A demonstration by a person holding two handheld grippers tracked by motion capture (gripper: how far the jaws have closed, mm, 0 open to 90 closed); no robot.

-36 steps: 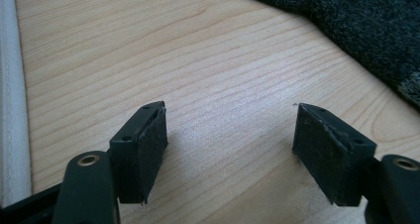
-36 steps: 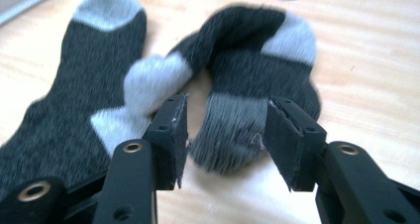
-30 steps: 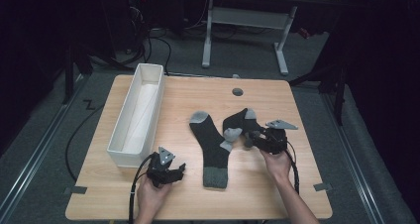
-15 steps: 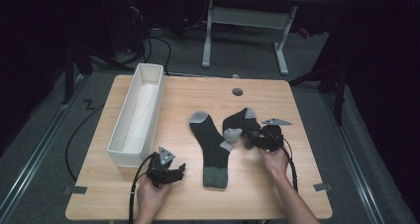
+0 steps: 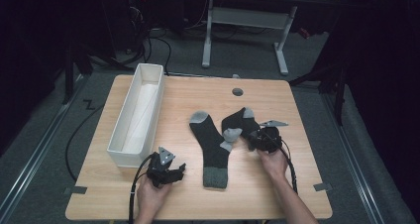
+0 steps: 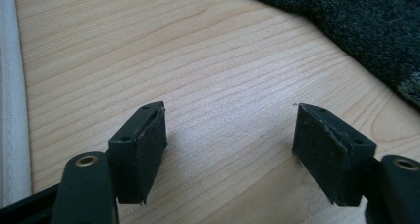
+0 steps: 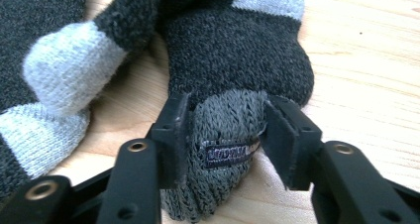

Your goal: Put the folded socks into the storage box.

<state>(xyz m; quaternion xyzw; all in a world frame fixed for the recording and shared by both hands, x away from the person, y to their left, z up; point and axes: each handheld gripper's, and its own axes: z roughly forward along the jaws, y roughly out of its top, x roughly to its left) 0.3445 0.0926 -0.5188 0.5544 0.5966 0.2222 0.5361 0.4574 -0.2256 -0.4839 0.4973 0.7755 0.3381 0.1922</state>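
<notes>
A: Which sock is in hand?

B: The crumpled sock (image 5: pixel 241 123) on the right side of the table (image 5: pixel 188 92). It is dark grey with pale grey toe and heel patches, bunched up rather than flat, and its ribbed grey cuff (image 7: pixel 225 135) carries a small dark label.

A: And the other one?

B: The flat sock (image 5: pixel 212 147) lies stretched out near the middle of the table, pale toe at the far end, grey cuff at the near end. The heel of the crumpled sock rests just against it.
</notes>
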